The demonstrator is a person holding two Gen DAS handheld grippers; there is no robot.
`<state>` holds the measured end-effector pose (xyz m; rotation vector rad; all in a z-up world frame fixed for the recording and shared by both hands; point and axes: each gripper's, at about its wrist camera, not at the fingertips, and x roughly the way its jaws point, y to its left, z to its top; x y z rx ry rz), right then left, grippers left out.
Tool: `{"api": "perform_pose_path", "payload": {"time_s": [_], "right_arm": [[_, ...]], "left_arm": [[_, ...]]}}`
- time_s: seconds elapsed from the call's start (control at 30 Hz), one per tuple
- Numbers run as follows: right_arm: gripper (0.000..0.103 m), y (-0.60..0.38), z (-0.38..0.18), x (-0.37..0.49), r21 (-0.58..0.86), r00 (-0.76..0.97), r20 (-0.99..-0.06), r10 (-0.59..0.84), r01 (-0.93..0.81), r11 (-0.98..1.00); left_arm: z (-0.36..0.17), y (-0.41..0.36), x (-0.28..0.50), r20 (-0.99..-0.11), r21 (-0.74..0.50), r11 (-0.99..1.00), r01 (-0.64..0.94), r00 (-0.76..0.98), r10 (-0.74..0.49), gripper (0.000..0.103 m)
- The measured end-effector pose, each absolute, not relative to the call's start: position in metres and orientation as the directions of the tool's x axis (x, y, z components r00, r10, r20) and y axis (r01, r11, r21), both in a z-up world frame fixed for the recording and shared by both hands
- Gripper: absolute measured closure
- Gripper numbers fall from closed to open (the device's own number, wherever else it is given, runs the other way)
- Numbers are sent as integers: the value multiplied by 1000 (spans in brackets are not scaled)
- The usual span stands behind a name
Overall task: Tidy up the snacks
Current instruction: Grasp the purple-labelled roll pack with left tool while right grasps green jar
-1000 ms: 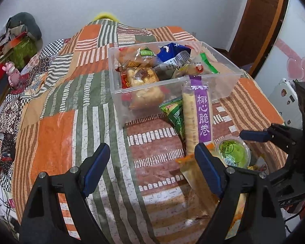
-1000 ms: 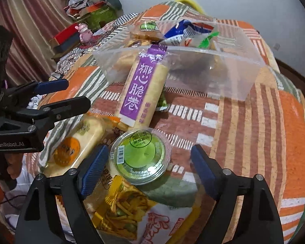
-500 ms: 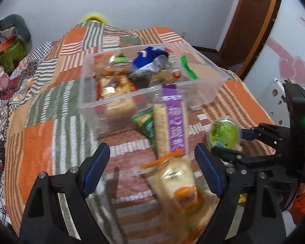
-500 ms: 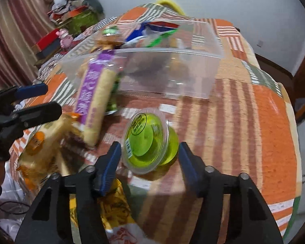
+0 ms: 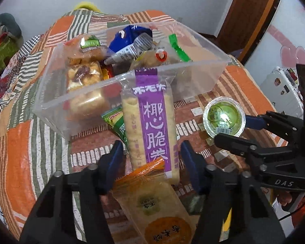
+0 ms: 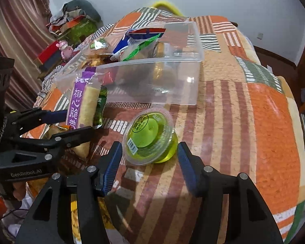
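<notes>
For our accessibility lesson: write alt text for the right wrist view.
The right tongs grip a green jelly cup above a patchwork quilt. Behind it sits a clear plastic bin of snacks, with a purple-labelled roll packet leaning on it.

Even indoor light, soft shadows on quilt. Glare spot on jelly cup lid. Fisheye warp + dark corners; slight blur.

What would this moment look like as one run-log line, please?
right gripper: shut on jelly cup | left gripper: open, around purple pack | bin: part-filled
</notes>
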<state>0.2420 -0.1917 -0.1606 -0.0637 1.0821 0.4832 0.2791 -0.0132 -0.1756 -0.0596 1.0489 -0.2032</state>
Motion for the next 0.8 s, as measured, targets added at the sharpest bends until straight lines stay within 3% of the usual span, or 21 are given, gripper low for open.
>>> {"api": "perform_pose_path", "payload": {"time_s": [0.13, 0.23, 0.43, 0.5, 0.57, 0.8], "right_arm": [[48, -182, -166, 248, 175, 364, -866, 343, -422, 889], [48, -177, -170, 249, 161, 359, -873, 330, -426, 890], [65, -181, -166, 248, 178, 376, -857, 353, -426, 887], [76, -184, -164, 250, 192, 379, -851, 362, -418, 888], [96, -186, -163, 250, 205, 374, -850, 372, -415, 887], [92, -185, -160, 247, 178, 378, -859, 345, -412, 894]], "left_arm": [[-177, -15, 281, -850, -145, 978, 149, 487, -201, 58], [-177, -16, 279, -843, -143, 977, 157, 497, -203, 58], [-172, -10, 273, -828, -166, 974, 152, 515, -221, 61], [-167, -9, 270, -820, -162, 975, 154, 529, -220, 62], [-161, -9, 267, -811, -160, 974, 161, 541, -223, 62], [-149, -8, 259, -791, -151, 976, 160, 572, -216, 62]]}}
